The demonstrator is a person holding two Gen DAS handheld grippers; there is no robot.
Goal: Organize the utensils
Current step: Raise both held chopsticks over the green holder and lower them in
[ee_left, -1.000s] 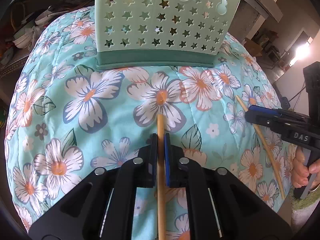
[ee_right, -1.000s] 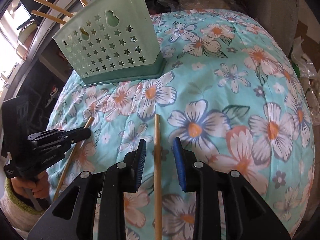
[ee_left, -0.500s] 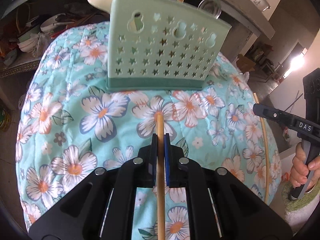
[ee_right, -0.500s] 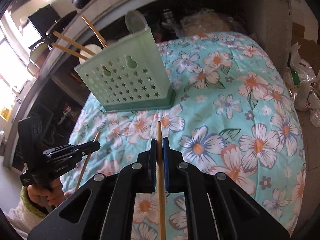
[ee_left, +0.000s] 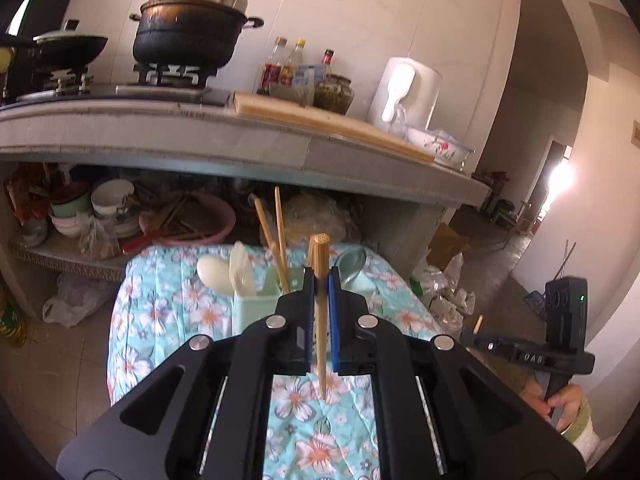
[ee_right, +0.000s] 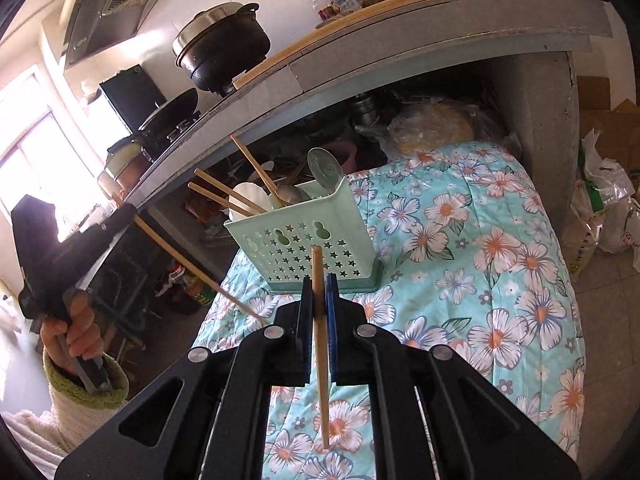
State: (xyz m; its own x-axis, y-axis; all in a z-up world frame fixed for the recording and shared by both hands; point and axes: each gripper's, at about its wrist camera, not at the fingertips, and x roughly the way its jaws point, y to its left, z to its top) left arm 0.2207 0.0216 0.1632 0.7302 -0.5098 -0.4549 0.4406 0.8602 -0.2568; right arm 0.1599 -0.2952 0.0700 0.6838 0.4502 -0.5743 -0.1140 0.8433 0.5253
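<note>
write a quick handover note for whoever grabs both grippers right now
Left gripper: shut on a chopstick, lifted clear of the floral cloth.
Right gripper: shut on a second chopstick, also off the cloth.
Green holder: stands upright on the cloth in front of both grippers; it already holds three chopsticks and some spoons.
Done: both loose chopsticks picked up; no other utensils show on the cloth.
Left: bring each chopstick over the holder's open top, drop it in, then open the fingers. The sticks cross each other's path in the right wrist view, so going one at a time is probably safer.
</note>
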